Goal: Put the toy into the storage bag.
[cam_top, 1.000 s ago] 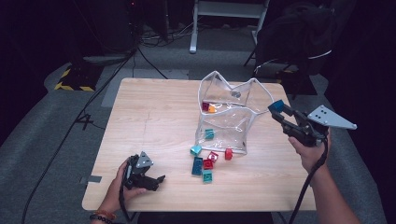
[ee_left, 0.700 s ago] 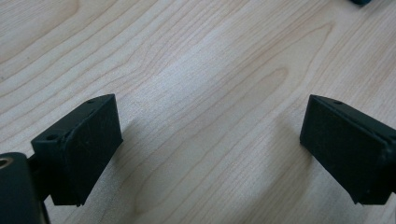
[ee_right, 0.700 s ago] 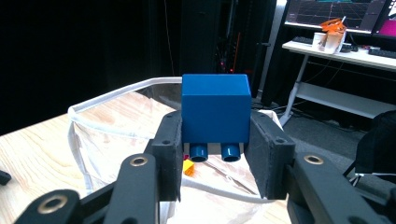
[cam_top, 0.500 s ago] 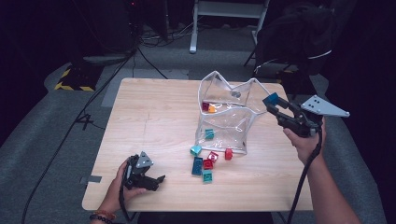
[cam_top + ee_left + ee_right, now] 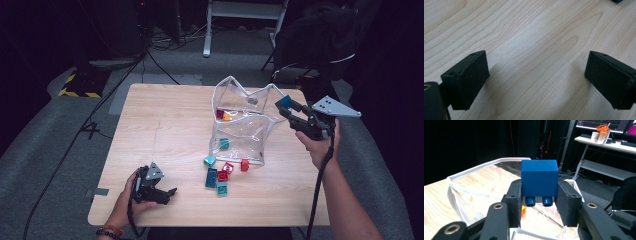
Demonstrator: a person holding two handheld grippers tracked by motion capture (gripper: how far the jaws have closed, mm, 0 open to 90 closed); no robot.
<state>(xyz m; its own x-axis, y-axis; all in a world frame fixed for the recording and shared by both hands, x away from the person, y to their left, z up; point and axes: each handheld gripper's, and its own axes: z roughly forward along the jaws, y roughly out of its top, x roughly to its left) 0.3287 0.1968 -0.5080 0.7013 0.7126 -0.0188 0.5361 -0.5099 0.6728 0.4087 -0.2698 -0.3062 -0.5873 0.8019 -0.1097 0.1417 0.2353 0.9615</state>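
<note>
My right gripper (image 5: 286,105) is shut on a blue brick (image 5: 539,178), held in the air at the right rim of a clear plastic bag (image 5: 245,125); the bag's white-edged mouth (image 5: 484,167) lies just below the jaws. Inside the bag lie a red, an orange (image 5: 226,116) and a teal brick (image 5: 224,143). Several loose bricks, teal, blue and red, lie on the wooden table (image 5: 165,130) in front of the bag, around a blue one (image 5: 211,177). My left gripper (image 5: 167,192) rests low at the table's front left, open, its jaws wide apart over bare wood (image 5: 536,62).
The table ends close behind the bag and to the right of my right hand. A dark chair (image 5: 320,45) and a white desk frame (image 5: 245,15) stand beyond the far edge. Cables run over the grey floor at the left.
My right gripper has carried the blue brick leftward and a little up, toward the bag's right rim. The left gripper has stayed where it was.
</note>
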